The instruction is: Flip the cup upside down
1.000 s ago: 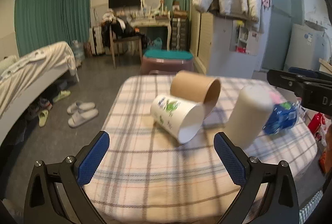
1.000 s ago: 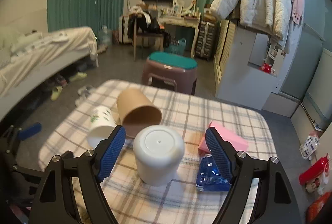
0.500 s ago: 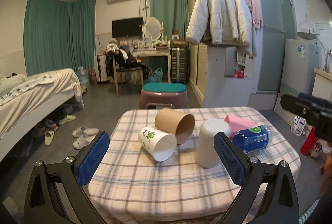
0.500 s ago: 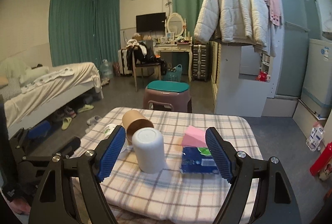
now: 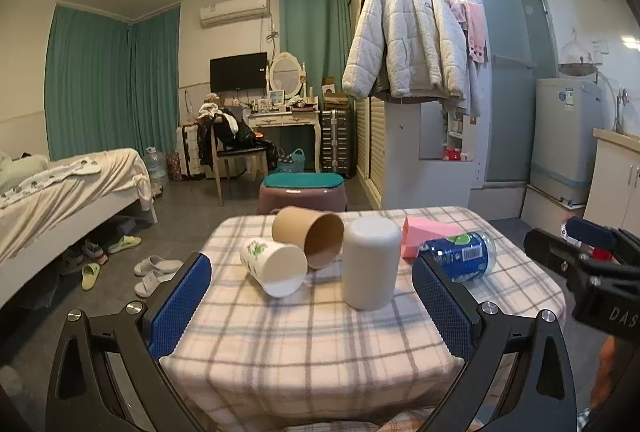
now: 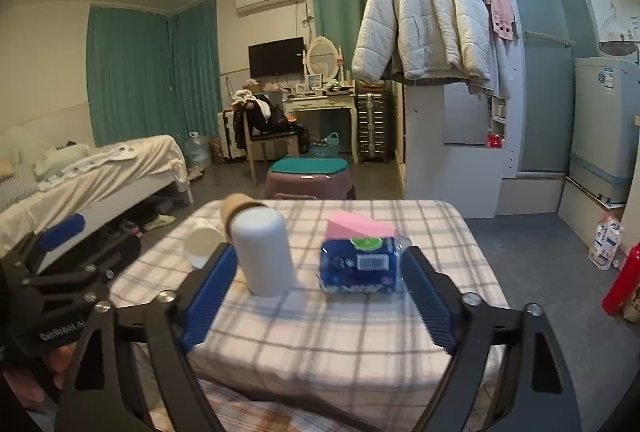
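Item: white cup (image 5: 371, 264), plain, standing mouth-down on the plaid tablecloth (image 5: 304, 344); long axis vertical, closed base on top. By my reading the flip is already done for this one.

Beside the white cup, on its left: brown paper cup (image 5: 309, 238) lying on its side, mouth toward me, and printed white cup (image 5: 274, 264) likewise on its side, the two touching. On its right: pink box (image 5: 424, 236) and blue wipes pack (image 5: 461, 260), near but apart from it.

Left gripper (image 5: 310, 306): fingers spread wide, nothing between them; I hold it short of the table edge, the white cup ahead and slightly right of centre.

Right gripper (image 6: 316, 296): spread wide, empty; the white cup (image 6: 265, 252) sits ahead near its left finger, the wipes pack (image 6: 362, 266) near its right.

Judgement: for either lying cup, the left gripper is nearer; their axes run roughly toward it, so a sideways pinch across the wall seems called for.
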The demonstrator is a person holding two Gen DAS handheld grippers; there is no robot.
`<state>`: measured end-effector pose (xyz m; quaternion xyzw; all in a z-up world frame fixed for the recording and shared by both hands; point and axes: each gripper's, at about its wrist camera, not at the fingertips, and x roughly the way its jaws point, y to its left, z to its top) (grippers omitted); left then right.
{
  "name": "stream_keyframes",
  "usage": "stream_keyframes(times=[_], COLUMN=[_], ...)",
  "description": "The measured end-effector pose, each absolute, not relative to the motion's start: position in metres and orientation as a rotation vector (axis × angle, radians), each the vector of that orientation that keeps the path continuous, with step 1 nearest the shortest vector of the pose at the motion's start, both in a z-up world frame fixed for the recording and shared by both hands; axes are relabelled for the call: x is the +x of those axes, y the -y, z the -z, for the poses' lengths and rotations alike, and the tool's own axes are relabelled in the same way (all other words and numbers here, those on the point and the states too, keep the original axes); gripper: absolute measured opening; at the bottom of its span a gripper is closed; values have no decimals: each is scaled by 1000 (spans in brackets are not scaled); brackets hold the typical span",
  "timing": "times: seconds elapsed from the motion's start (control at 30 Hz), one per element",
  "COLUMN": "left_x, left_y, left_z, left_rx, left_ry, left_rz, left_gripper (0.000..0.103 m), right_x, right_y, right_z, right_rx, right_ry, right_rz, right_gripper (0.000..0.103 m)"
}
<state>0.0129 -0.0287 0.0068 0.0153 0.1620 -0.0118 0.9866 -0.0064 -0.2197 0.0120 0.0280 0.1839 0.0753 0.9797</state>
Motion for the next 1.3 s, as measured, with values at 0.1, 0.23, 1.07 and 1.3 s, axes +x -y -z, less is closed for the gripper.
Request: stream_keyframes(times=[0.1, 0.23, 1.07, 1.3], left_x=[15, 12, 20, 21], left_y=[32, 30, 28, 29], left_z=[-2, -1, 11, 13], left_rx=[50, 45, 55, 60], left_ry=[-346, -326, -403, -416], left_rz=[14, 1, -12, -12], left_gripper=[103, 103, 103, 103], right_x=[-4, 3, 2, 2], right_y=[225, 228, 224, 221], right_z=[-4, 1, 6, 7], right_rx=[86, 77, 94, 87], right_ry=[-381, -406, -401, -407], right_rz=[-152, -143, -117, -121], right_gripper=[94, 102, 103, 103])
